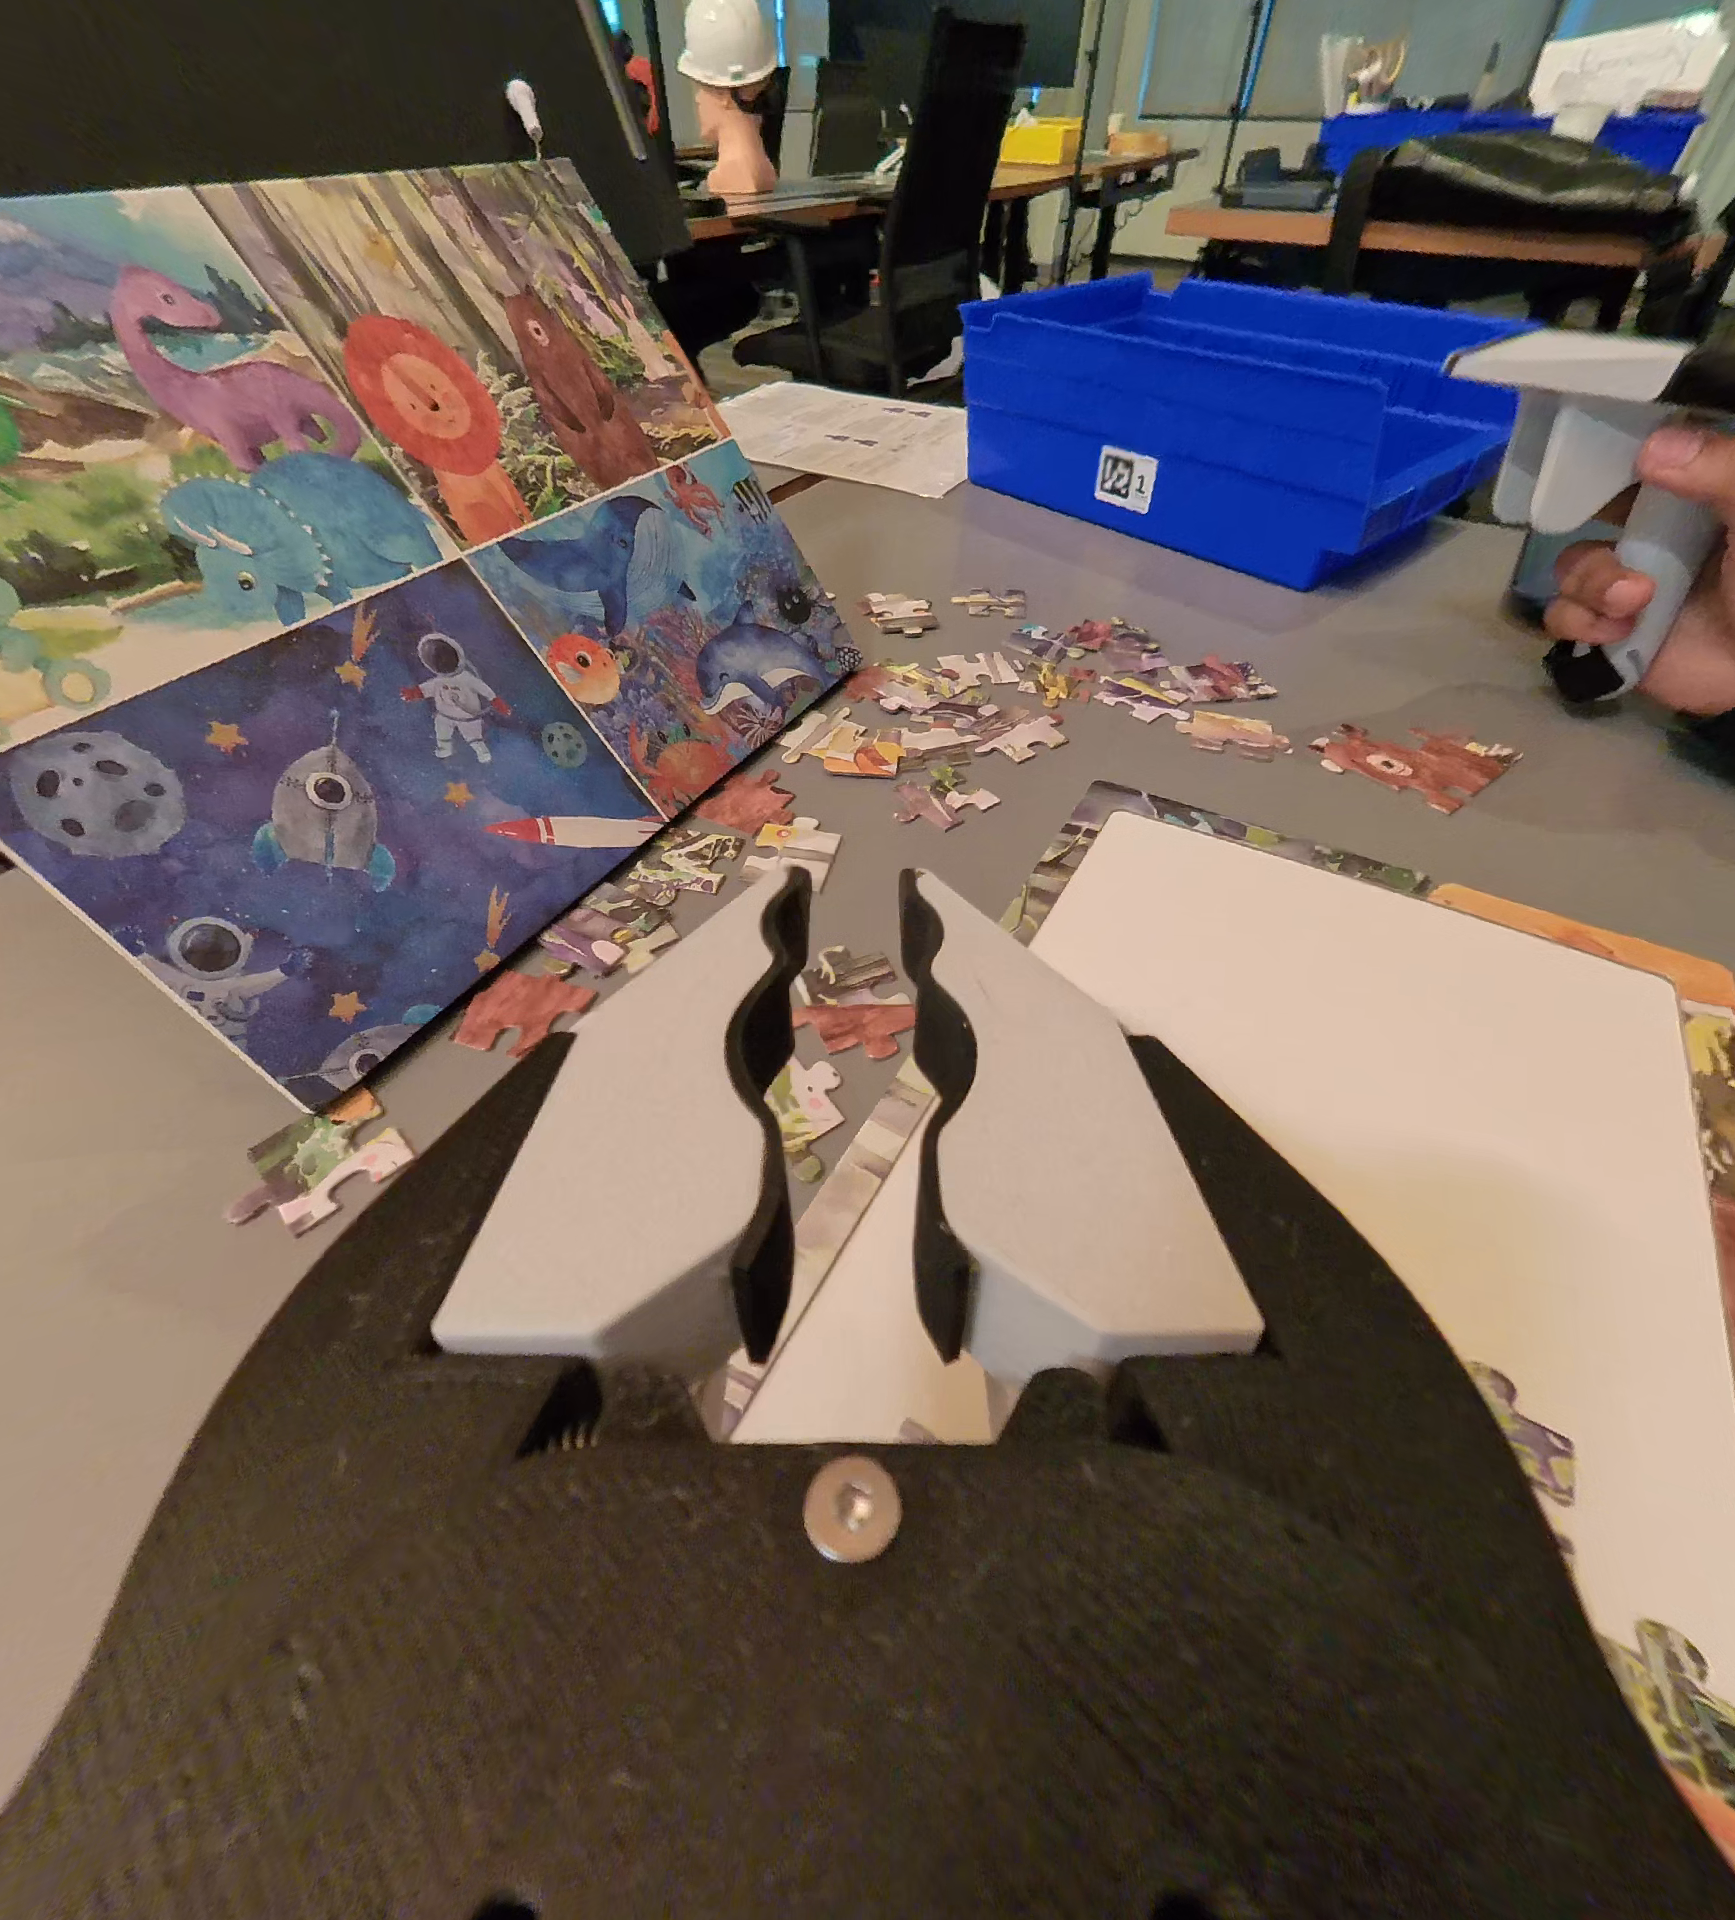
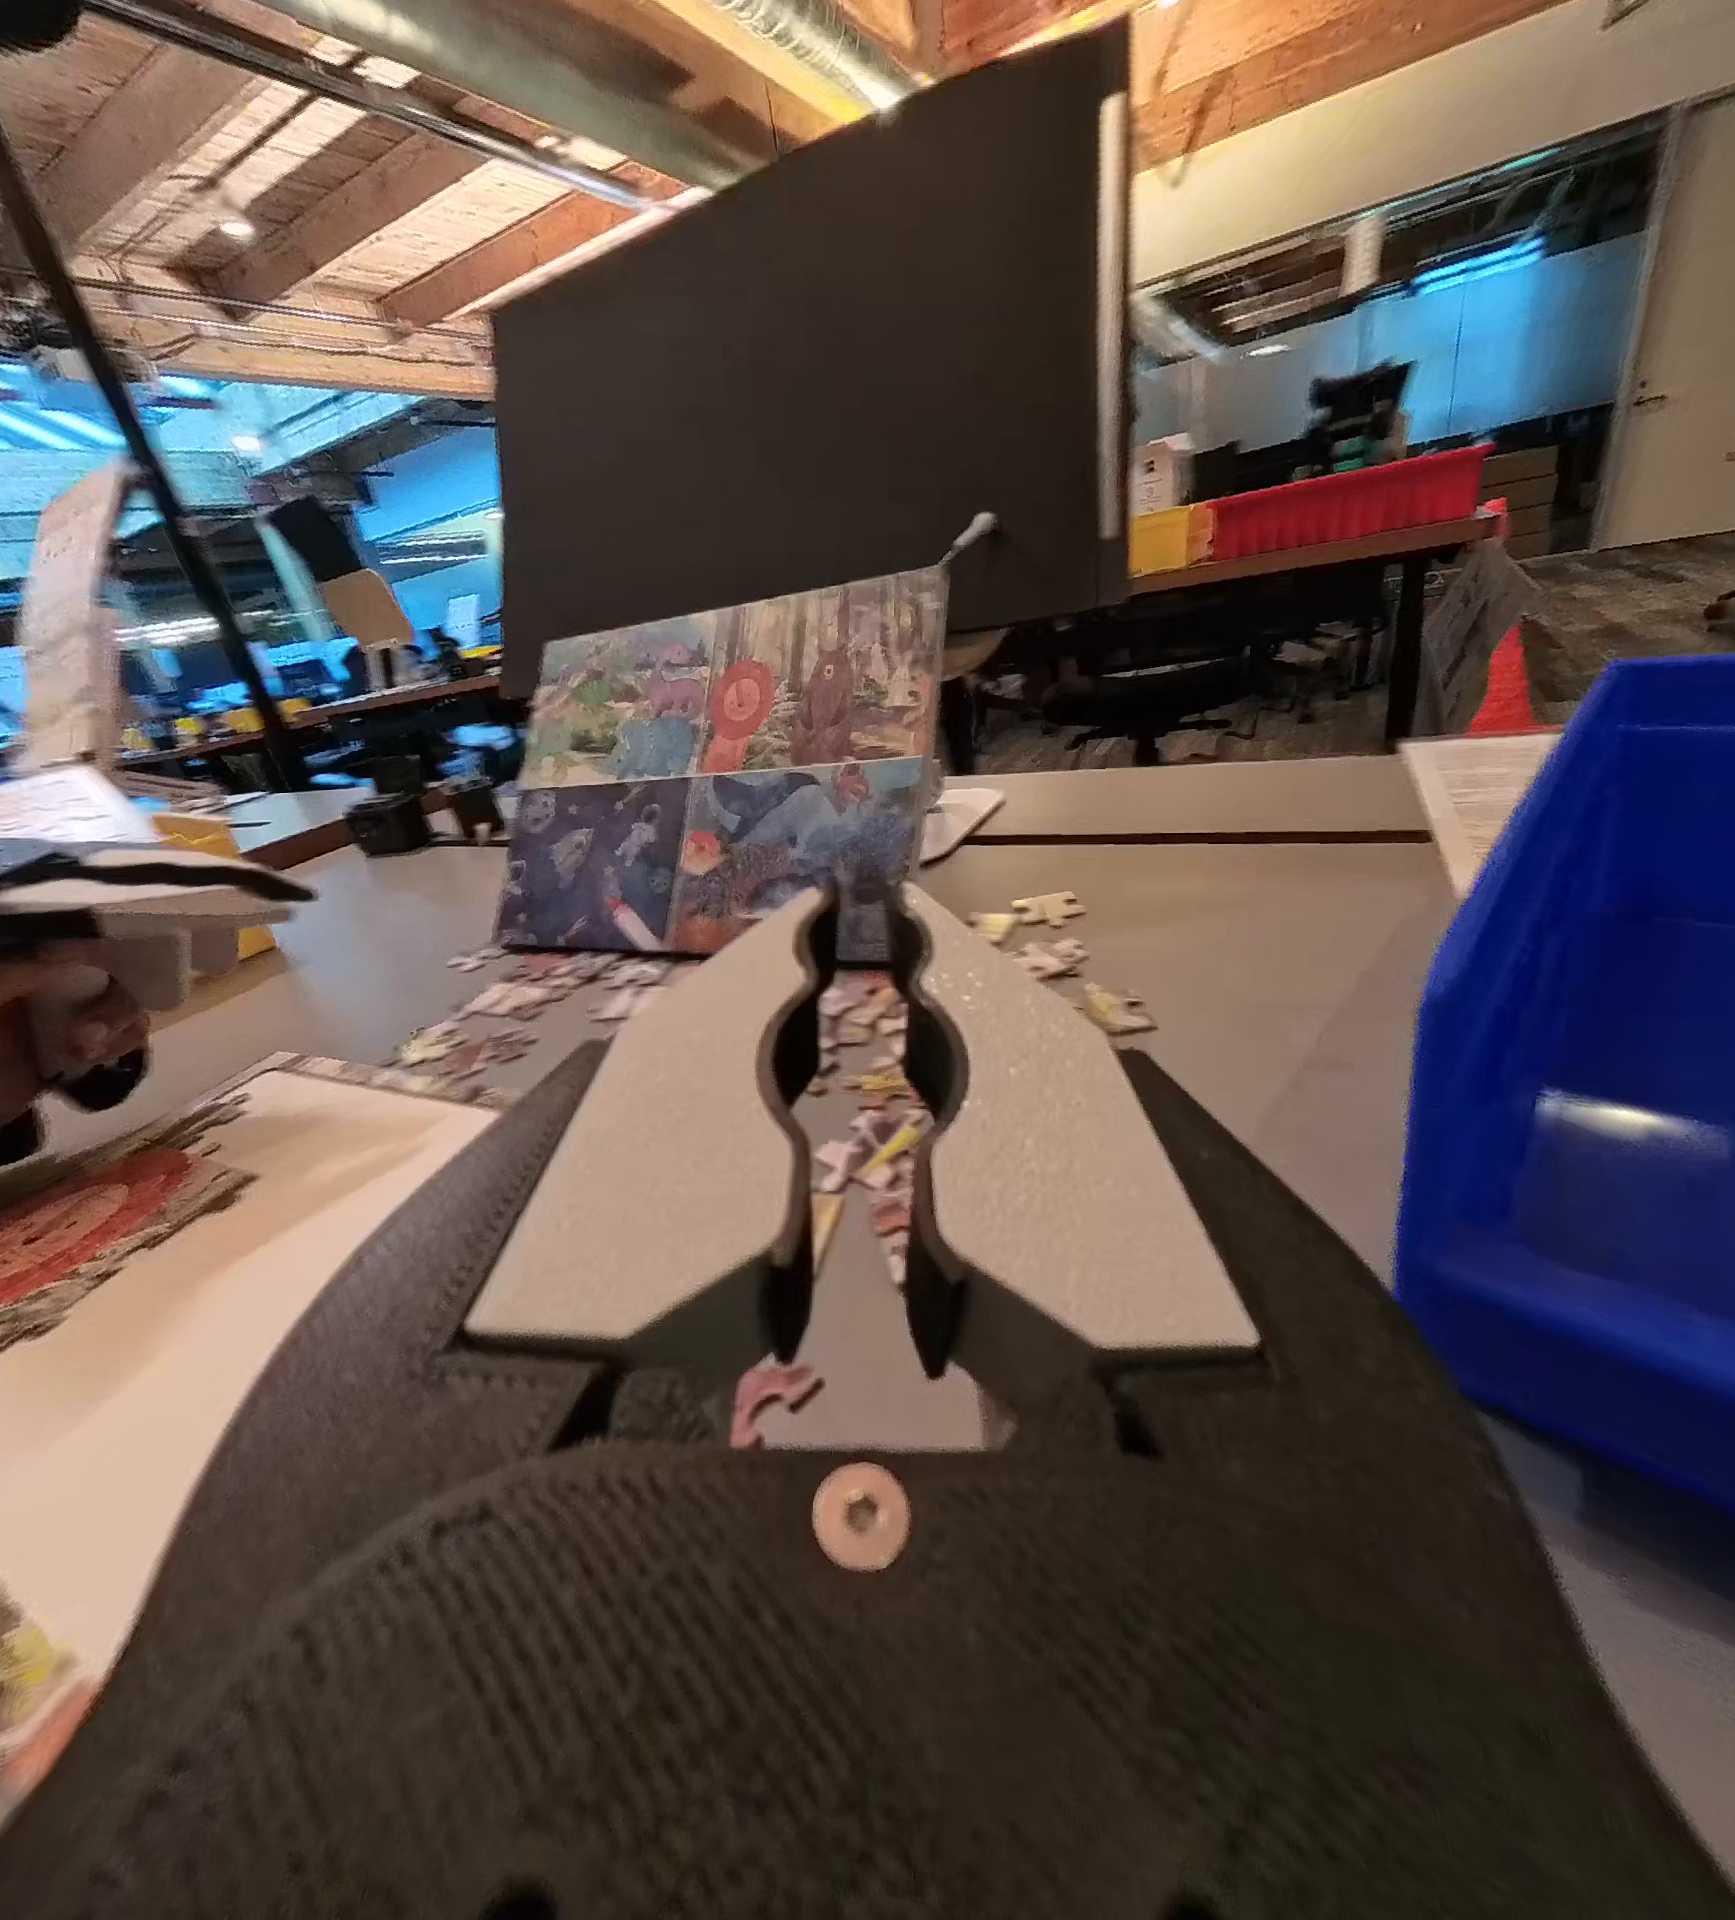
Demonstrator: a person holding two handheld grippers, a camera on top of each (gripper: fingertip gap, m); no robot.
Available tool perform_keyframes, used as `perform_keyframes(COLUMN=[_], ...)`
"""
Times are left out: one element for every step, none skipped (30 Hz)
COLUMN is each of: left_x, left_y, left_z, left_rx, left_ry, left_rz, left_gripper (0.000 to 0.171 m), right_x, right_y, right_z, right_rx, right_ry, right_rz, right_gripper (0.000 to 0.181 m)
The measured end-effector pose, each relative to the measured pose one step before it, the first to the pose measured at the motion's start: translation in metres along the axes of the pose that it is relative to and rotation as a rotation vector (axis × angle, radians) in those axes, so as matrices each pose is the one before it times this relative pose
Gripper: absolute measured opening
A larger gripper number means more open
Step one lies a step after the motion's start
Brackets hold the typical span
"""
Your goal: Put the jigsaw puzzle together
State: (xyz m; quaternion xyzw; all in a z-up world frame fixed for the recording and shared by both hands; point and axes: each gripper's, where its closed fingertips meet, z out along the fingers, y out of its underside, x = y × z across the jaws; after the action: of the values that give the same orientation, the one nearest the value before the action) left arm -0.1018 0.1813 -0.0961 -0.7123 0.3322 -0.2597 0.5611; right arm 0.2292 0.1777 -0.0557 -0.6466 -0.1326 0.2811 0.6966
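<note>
Nearest our left-hand camera was the left gripper (image 1: 850, 883), its fingers parted by a narrow gap and holding nothing; we kept it low over the table, hovering above the near corner of the puzzle tray (image 1: 1362, 1195), probably so it could steady the frame or drop onto a piece.

Far left, we had leaned the reference picture board (image 1: 323, 582) against the dark panel so its four scenes faced us while we worked. Just right of its foot lay the loose jigsaw pieces (image 1: 998, 717), scattered face up on the grey table between board and tray, within reach of both tools. A joined brown bear cluster (image 1: 1414, 764) sat apart near the right hand, likely waiting to go in whole.

The tray's border was mostly built and its white middle was bare; the right-hand view showed a lion section already in place.

Farther right stood the blue bin (image 1: 1227, 416). Our right gripper (image 2: 863, 904) was raised above the pieces, its fingers slightly apart and empty.
</note>
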Motion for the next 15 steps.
perform_keyframes(left_x=[0.00169, 0.0053, 0.01032, 0.01642, 0.02059, 0.02067, 0.01907, 0.01731, 0.01538, 0.01244, 0.00773, 0.00357, 0.00103, -0.00189, -0.00416], left_y=[-0.00063, -0.0022, -0.00276, -0.001, -0.00103, -0.00286, -0.00409, -0.00465, -0.00484, -0.0047, -0.0039, -0.0029, -0.00159, -0.00062, -0.00032], left_z=[0.00148, 0.00304, 0.00494, 0.00637, 0.00843, 0.01073, 0.01301, 0.01512, 0.01677, 0.01802, 0.01891, 0.01921, 0.01905, 0.01837, 0.017], left_rx=[-0.004, -0.00626, -0.02241, -0.05372, -0.05907, -0.05015, -0.04307, -0.03636, -0.03255, -0.03133, -0.03364, -0.03838, -0.04609, -0.05088, -0.04849], left_ry=[-0.0092, 0.0032, 0.0265, 0.0584, 0.0886, 0.0919, 0.0886, 0.0833, 0.0786, 0.0668, 0.0448, 0.0244, 0.0128, -0.0002, -0.0101], left_rz=[0.0187, 0.0174, 0.0094, -0.0018, 0.0038, -0.0032, -0.0061, -0.0012, 0.0075, 0.0203, 0.0296, 0.0303, 0.0272, 0.0203, 0.0109], left_gripper=[0.015, 0.016, 0.017, 0.013, 0.004, 0.0, 0.0, 0.0, 0.0, 0.001, 0.001, 0.001, 0.001, 0.001, 0.0], right_x=[-0.00531, -0.00689, -0.00886, -0.00904, -0.00632, -0.00544, -0.00609, -0.0075, -0.00769, -0.00614, -0.00413, -0.00216, -0.00138, -0.00171, -0.00163], right_y=[-0.00266, -0.00074, 0.00306, 0.00802, 0.01276, 0.01586, 0.0159, 0.01387, 0.01114, 0.00913, 0.00797, 0.00623, 0.00417, 0.00218, 0.00148], right_z=[0.00005, 0.00025, 0.00036, 0.00042, 0.00011, -0.0001, 0.00029, 0.00116, 0.00211, 0.00278, 0.00305, 0.0029, 0.0029, 0.00292, 0.00302], right_rx=[-0.0179, -0.0387, -0.0669, -0.1006, -0.1269, -0.1368, -0.1245, -0.0968, -0.0691, -0.0514, -0.0402, -0.0281, -0.0142, -0.0028, -0.0002], right_ry=[-0.0372, -0.0412, -0.0455, -0.0415, -0.0235, -0.02, -0.0246, -0.0355, -0.0407, -0.0393, -0.0342, -0.0288, -0.0286, -0.034, -0.0348], right_rz=[0.0082, -0.0168, -0.0429, -0.0567, -0.0596, -0.0606, -0.0577, -0.0501, -0.0344, -0.0201, -0.0121, -0.0075, -0.0023, 0.0051, 0.0088], right_gripper=[0.013, 0.02, 0.028, 0.034, 0.044, 0.049, 0.05, 0.055, 0.056, 0.056, 0.056, 0.056, 0.056, 0.057, 0.058])
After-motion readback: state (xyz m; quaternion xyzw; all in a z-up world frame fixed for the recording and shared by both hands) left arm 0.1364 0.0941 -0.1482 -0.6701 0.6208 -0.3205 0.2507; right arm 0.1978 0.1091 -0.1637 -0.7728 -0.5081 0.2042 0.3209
